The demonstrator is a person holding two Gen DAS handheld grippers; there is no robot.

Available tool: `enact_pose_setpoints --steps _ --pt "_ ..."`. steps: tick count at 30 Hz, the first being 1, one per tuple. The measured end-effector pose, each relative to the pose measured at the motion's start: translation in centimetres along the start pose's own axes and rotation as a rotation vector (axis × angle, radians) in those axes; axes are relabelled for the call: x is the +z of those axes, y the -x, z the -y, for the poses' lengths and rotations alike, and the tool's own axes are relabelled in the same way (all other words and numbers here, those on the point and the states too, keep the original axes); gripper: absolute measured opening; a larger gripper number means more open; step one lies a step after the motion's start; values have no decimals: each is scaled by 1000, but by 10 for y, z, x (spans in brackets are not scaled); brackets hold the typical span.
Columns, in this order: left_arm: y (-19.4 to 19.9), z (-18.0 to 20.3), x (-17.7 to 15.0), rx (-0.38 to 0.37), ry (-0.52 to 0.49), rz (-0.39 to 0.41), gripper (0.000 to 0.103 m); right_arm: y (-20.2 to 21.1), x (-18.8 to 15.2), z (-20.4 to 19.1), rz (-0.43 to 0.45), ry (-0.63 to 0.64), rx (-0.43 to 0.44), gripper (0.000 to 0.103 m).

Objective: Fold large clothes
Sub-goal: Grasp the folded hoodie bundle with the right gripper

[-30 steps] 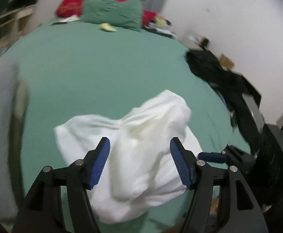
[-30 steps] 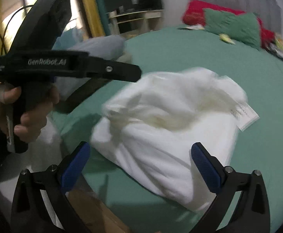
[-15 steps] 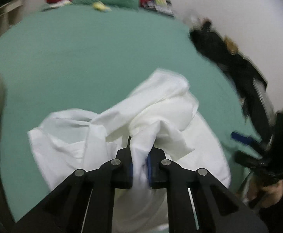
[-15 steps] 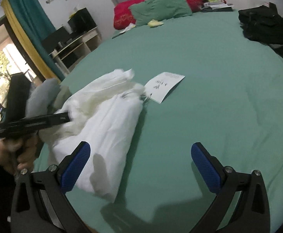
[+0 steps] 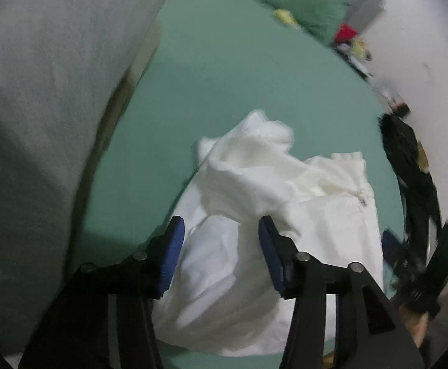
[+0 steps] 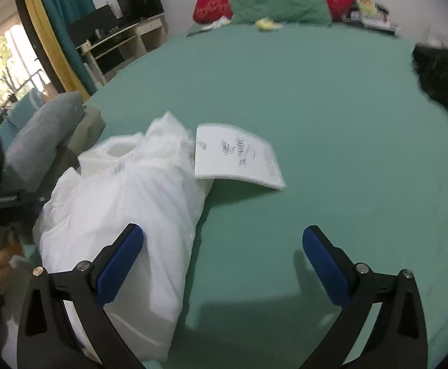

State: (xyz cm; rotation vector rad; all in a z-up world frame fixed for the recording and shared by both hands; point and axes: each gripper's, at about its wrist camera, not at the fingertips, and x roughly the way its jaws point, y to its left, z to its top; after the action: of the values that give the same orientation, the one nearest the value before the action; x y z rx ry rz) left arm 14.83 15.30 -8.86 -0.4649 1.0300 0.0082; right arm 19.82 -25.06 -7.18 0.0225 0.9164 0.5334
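We look down on a white garment (image 5: 273, 221) lying crumpled at the near edge of a green bed (image 6: 331, 107), where a folder can reach it from the bedside; it is bunched, not spread, so we judge the folding barely begun; the left hand-held gripper (image 5: 220, 240) hangs just over the heap with its blue pads apart and nothing between them, released; the right hand-held gripper (image 6: 222, 258) is spread wider still, one pad over the cloth's edge, the other over bare sheet, gripping nothing; we take both to be poised to find a hem or corner. A large paper tag (image 6: 237, 156) rests on the sheet touching the garment; it carries dark print, too blurred for us to read; a smaller mark on the cloth near the collar is equally illegible. Pillows (image 6: 279, 3), red and green, sit at the far headboard; dark clothes (image 6: 442, 73) lie at the bed's right side, well apart; a grey bundle (image 6: 45, 129) sits at the left.
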Motion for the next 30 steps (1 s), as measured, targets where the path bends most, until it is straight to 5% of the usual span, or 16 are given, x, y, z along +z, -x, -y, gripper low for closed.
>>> enact_pose_setpoints --steps 3,6,10,12,17,19,21,24,30 --pt "16 26 1 -31 -123 59 58 18 11 -7 65 3 49 103" --pt "11 42 1 -32 -214 68 60 13 19 -14 33 -32 180 103" --pt "-34 41 4 53 -191 -46 60 -34 0 -19 -139 -50 157 102" --pt "-48 39 0 99 -192 -59 60 -49 -14 -9 -178 -144 242 96" --pt "-47 39 -6 49 -171 -39 61 -54 -31 -5 -138 -226 402 93" --pt "-47 39 -7 55 -177 -35 61 -56 -32 -17 -135 -156 410 52" --pt "-43 39 -7 40 -169 -31 61 -57 -33 -18 -140 -176 440 35" --pt "-32 39 -9 -39 -149 -18 64 -44 -32 -9 -127 -164 419 29" --pt "-9 58 -30 -76 -187 11 65 11 -38 27 -106 -120 297 27"
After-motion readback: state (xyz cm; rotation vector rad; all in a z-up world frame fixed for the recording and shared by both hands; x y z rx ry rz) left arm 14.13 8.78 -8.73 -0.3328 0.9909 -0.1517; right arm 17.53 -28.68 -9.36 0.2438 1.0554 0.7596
